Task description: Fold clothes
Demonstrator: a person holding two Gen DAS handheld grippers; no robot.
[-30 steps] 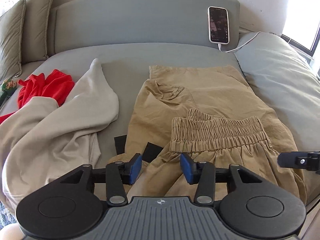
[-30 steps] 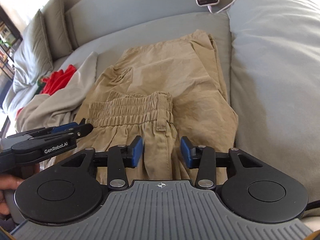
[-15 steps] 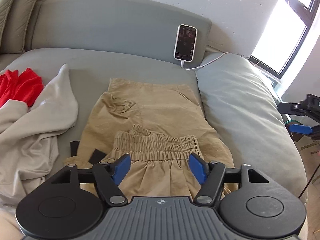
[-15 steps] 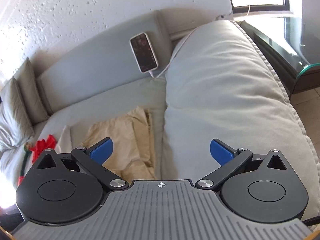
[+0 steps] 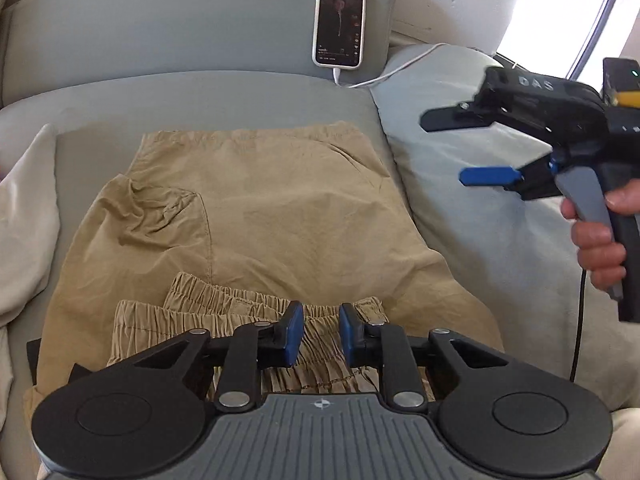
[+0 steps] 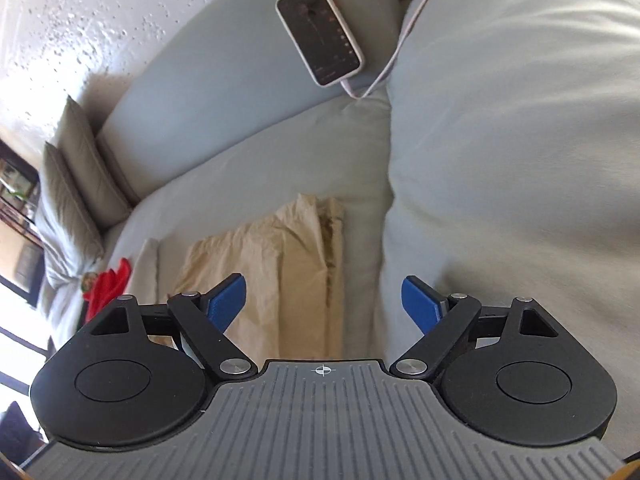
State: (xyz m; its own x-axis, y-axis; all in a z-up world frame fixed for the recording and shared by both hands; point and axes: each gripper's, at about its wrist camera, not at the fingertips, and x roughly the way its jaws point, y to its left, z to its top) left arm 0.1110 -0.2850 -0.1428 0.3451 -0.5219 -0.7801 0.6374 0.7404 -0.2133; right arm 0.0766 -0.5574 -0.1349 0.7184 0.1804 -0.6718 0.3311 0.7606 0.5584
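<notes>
Tan trousers (image 5: 272, 208) lie folded on the grey sofa seat, the elastic waistband (image 5: 224, 312) turned up toward me. My left gripper (image 5: 319, 334) hovers just over the waistband, jaws a small gap apart and empty. My right gripper (image 6: 324, 300) is wide open and empty, raised above the trousers' far right edge (image 6: 296, 264). It also shows in the left wrist view (image 5: 480, 148), held over the big cushion.
A phone (image 5: 339, 26) on a white cable leans on the sofa back. A large grey cushion (image 5: 500, 216) lies right of the trousers. A beige garment (image 5: 24, 216) and a red garment (image 6: 106, 286) lie to the left. Pillows (image 6: 76, 184) stand far left.
My left gripper's jaws have narrowed and moved closer over the waistband. My right gripper has dropped back in toward the trousers, still wide open, and now shows large in the left wrist view.
</notes>
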